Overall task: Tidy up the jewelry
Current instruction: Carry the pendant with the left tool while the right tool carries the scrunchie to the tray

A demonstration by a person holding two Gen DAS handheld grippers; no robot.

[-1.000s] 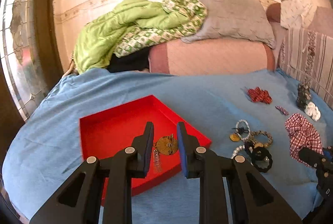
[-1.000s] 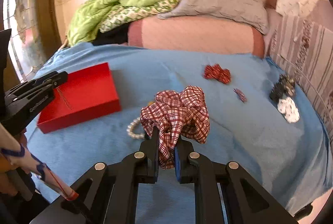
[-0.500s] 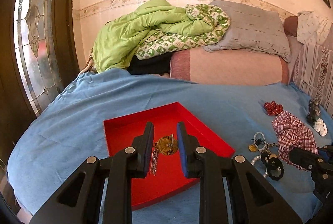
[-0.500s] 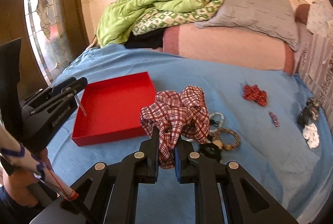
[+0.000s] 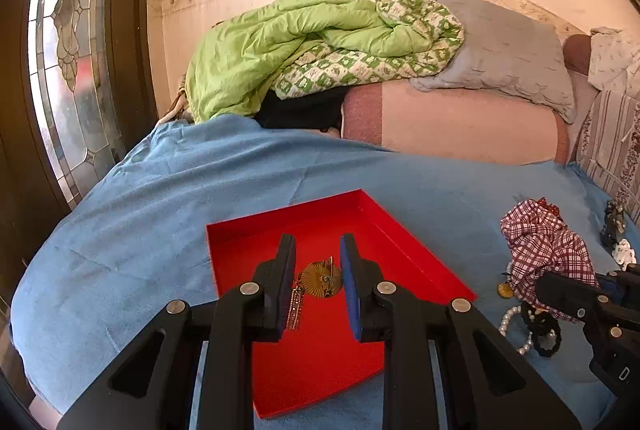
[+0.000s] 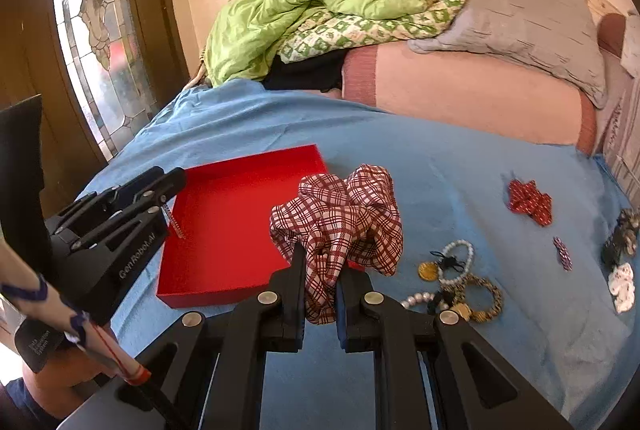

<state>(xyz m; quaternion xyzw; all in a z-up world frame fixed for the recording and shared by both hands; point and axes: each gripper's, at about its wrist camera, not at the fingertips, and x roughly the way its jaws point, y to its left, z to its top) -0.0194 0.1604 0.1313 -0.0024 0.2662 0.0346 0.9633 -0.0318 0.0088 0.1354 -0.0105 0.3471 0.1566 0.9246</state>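
The plaid scrunchie (image 6: 340, 226) is clamped between the pads of the right tool (image 6: 320, 294), bunched up above and ahead of the fingertips and held off the bed. In the left wrist view the same scrunchie (image 5: 548, 250) shows at the far right, above the right tool's black body. Just past it, ahead and to the left of the right tool, lies the red tray (image 6: 240, 222) on the blue bedsheet (image 6: 440, 182); the scrunchie overlaps the tray's near right corner in this view.

The left tool (image 5: 318, 270) has a gold fan-shaped earring (image 5: 322, 280) between its blue pads, which stand a little apart. A thin beaded strand (image 5: 296, 306) hangs from the earring beside the left pad. Whether the pads actually press on the earring cannot be told. The earring sits over the red tray's floor (image 5: 320, 362), directly ahead of and below this tool. From the right wrist view the left tool (image 6: 176, 182) enters at the left over the tray's left rim, the strand (image 6: 175, 222) dangling from it.

To the right of the right tool, on the sheet, lies a cluster of bracelets (image 6: 460, 282): white pearl beads, a gold-and-black ring, gold discs and a black piece. Further right and ahead are a red bow (image 6: 530, 202), a small dark-red clip (image 6: 562, 254) and, near the edge, a black item and a white one (image 6: 622, 286).

Beyond the tray, a green quilt (image 5: 304, 42) and a grey pillow (image 5: 508, 50) are heaped against the wall.
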